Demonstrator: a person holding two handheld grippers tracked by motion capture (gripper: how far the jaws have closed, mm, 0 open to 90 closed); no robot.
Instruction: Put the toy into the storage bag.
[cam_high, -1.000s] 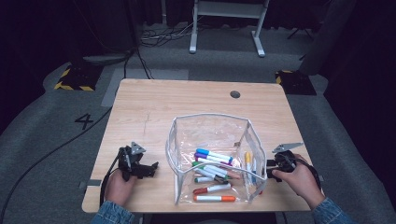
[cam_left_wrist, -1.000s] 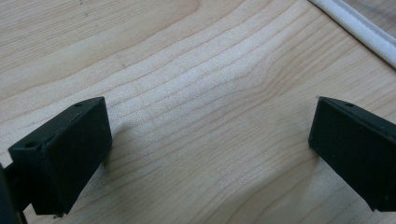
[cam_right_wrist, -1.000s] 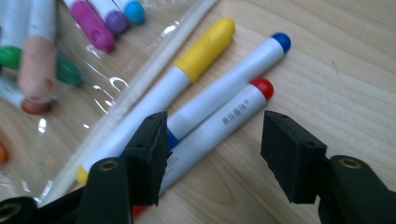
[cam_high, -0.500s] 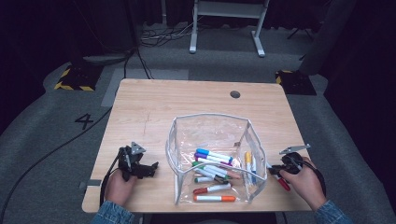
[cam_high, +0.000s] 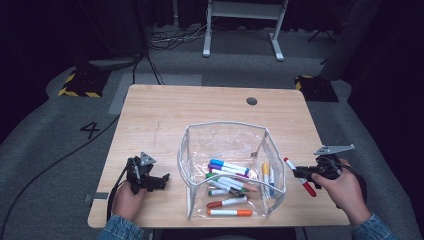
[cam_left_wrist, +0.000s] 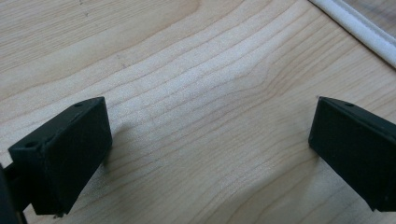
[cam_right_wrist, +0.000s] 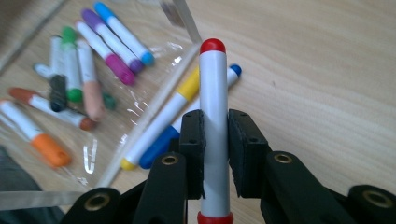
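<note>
My right tool (cam_right_wrist: 215, 135) pinching red-capped white marker (cam_right_wrist: 213, 116), its jaws just closed on it. Clear plastic pouch (cam_high: 187, 150) on wooden bench (cam_high: 200, 110) holds assorted coloured markers (cam_high: 227, 182). My left tool (cam_left_wrist: 210, 140) spread, empty.

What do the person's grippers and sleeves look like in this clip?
Both grippers are black. The left gripper carries a small grey three-cornered plate and trails a black cable. The right gripper bears a larger grey plate; its arms show brass-coloured rivets, and its blocky black pads have small screw holes. Blue denim sleeves cover both forearms.
</note>
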